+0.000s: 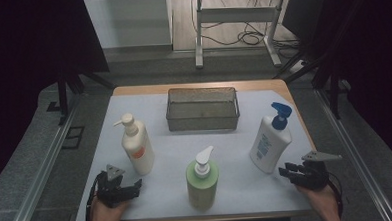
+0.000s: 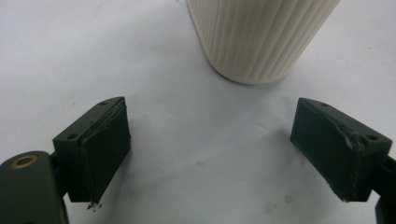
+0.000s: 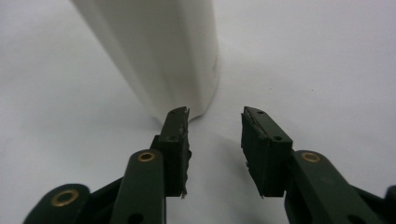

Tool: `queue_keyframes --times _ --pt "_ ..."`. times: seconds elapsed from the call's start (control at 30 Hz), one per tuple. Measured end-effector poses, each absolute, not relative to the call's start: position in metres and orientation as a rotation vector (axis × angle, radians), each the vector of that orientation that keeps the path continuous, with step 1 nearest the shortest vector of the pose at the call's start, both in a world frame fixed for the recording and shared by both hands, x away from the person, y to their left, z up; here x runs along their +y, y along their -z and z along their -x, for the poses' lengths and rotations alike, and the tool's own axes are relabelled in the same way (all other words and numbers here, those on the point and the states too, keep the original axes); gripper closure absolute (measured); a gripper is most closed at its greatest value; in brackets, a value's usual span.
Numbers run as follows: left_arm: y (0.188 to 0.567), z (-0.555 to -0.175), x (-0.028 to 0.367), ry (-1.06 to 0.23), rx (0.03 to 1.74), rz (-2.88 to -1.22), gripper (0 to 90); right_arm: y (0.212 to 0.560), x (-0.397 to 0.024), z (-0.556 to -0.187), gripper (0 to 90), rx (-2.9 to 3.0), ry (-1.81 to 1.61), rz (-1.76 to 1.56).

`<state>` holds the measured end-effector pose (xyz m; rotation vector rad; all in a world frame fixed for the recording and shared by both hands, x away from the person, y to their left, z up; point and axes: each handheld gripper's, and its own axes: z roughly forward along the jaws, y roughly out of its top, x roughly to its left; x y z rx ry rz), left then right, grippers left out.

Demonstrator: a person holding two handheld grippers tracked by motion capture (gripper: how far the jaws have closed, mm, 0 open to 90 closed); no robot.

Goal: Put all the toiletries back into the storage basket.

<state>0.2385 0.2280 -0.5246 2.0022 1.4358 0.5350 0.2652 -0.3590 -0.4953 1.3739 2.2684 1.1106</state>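
cream bottle [image 2: 261, 37]: ribbed plastic | basket [image 1: 202, 109]: metal mesh | table cover [image 1: 175, 146]: matt

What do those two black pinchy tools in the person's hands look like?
The left gripper and right gripper are both black, each with two blocky jaws. The pads look covered in worn, rough black tape. Brass-coloured rivets sit in the jaw arms. Each carries a grey three-cornered plate on top, and a black cable loops beside the hand.

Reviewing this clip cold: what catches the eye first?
Three pump bottles stand in an arc: a cream bottle at left, a green bottle front and centre, a white bottle with a blue pump at right. Behind them sits an empty wire mesh basket.
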Motion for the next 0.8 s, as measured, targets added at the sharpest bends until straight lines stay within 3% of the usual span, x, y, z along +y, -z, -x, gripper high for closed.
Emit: queue_keyframes --times 0.17,0.4,0.8 --pt "0.525 -0.239 0.228 -0.535 1.436 -2.002 11.7 0.489 -0.355 -0.261 53.4 2.281 -1.108 -1.34" --pt "0.525 -0.238 0.228 -0.535 1.436 -2.002 11.7 0.478 -0.345 -0.256 38.4 2.285 -1.079 -1.293" --pt "0.525 -0.238 0.228 -0.535 1.436 -2.002 11.7 0.461 -0.336 -0.255 26.2 2.253 -1.103 -1.237"
